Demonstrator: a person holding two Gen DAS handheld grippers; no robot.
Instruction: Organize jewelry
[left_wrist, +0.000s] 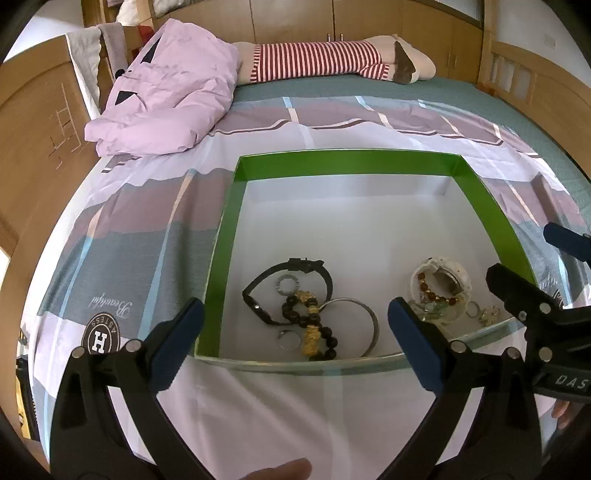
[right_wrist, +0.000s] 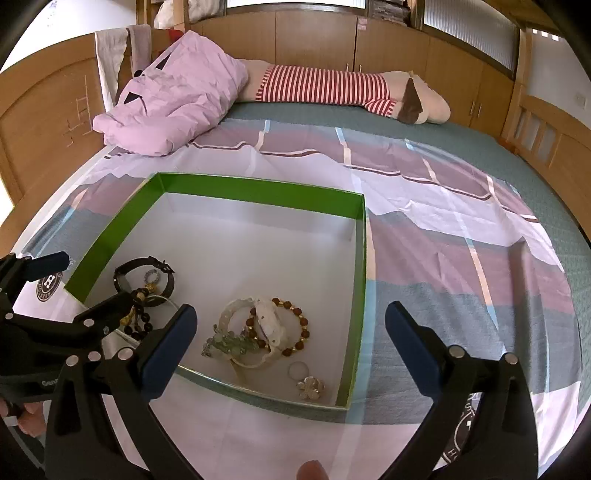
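All jewelry lies in two clusters inside the green box (left_wrist: 229, 221) on the bed; none outside it. Left claw (left_wrist: 295, 332) and right claw (right_wrist: 291, 339) both gape wide, empty.

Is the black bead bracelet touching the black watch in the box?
Touching. In the left wrist view the black bead bracelet lies across the black watch, its beads overlapping the strap with no gap.

Jewelry (left_wrist: 310, 317) in box (left_wrist: 347, 166) on bed (left_wrist: 129, 229)

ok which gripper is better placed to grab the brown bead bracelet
Right. The right gripper is open with the brown bead bracelet directly between its fingers, while the left gripper frames the black bead bracelet instead.
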